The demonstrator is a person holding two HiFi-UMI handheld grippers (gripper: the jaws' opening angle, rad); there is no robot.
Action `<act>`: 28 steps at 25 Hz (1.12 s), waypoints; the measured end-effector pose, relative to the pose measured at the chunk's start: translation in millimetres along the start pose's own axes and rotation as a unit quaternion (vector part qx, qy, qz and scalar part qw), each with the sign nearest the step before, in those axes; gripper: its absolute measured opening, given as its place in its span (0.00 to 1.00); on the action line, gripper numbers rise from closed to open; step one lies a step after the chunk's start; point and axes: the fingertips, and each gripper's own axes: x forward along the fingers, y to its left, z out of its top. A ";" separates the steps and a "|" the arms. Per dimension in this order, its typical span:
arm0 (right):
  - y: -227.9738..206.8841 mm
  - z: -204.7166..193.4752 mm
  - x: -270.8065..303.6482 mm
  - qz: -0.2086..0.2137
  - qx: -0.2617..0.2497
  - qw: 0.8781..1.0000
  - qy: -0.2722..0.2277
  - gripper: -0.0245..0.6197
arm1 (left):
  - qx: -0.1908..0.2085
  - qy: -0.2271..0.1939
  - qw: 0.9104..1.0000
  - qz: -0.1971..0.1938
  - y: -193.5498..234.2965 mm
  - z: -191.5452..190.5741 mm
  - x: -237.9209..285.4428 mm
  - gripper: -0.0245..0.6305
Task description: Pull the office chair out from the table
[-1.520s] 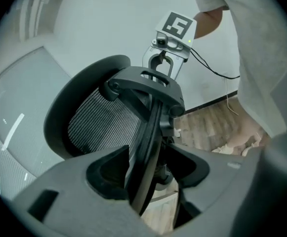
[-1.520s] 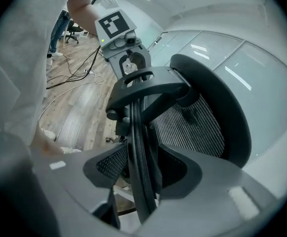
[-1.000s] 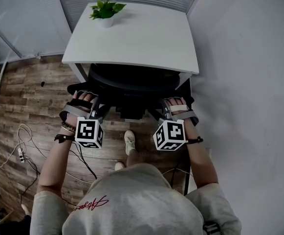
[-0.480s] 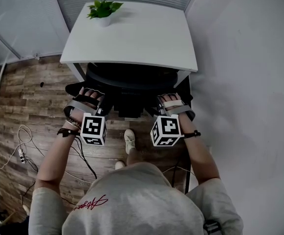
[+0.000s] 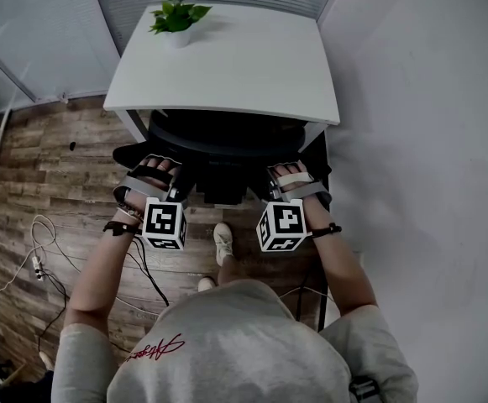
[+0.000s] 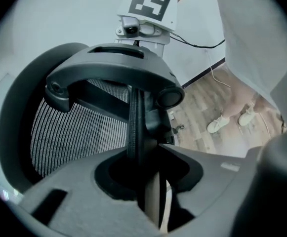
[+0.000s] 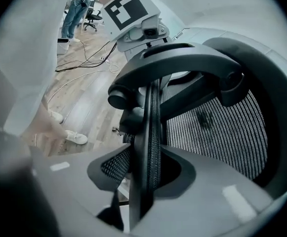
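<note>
A black office chair (image 5: 227, 134) is tucked under the white table (image 5: 244, 65), with its mesh backrest toward me. My left gripper (image 5: 179, 175) is at the left of the backrest's top edge and my right gripper (image 5: 274, 177) at the right. In the left gripper view the left gripper (image 6: 145, 157) has just been closing and its jaws clamp the backrest's black rim (image 6: 135, 115). The right gripper (image 7: 145, 167) has likewise just been closing, and its jaws pinch the mesh rim (image 7: 151, 117). The curved headrest bar (image 7: 183, 58) spans above.
A potted plant (image 5: 175, 15) stands at the table's far left corner. A white wall (image 5: 428, 141) runs close on the right. Cables (image 5: 42, 242) lie on the wood floor at the left. The person's shoes (image 5: 221, 242) stand just behind the chair.
Both marker cubes have shifted slightly toward each other and rolled a little. The chair and the table stand where they were.
</note>
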 end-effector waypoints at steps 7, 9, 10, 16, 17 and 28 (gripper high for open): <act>0.4 -1.3 0.8 -0.020 -0.010 1.000 0.009 0.19 | 0.004 0.008 1.000 0.011 -2.6 -2.0 1.9 0.21; 1.4 -2.1 0.6 -0.020 -0.011 1.000 0.010 0.19 | 0.002 0.009 1.000 0.007 -5.6 -2.3 2.8 0.21; 1.8 -2.5 0.6 -0.010 -0.004 1.000 0.012 0.19 | 0.002 0.009 1.000 0.007 -5.6 -2.0 2.7 0.21; 7.1 -6.2 -0.4 0.052 0.040 0.998 0.021 0.19 | 0.004 0.013 1.000 0.015 -3.0 5.9 1.9 0.19; 8.2 -5.2 -0.7 0.050 0.039 0.998 0.021 0.19 | 0.006 0.013 1.000 0.018 -4.4 5.6 1.2 0.19; 14.6 -0.5 -6.4 0.064 0.054 0.996 0.025 0.19 | -0.001 0.013 1.000 0.006 -10.9 7.1 -6.1 0.19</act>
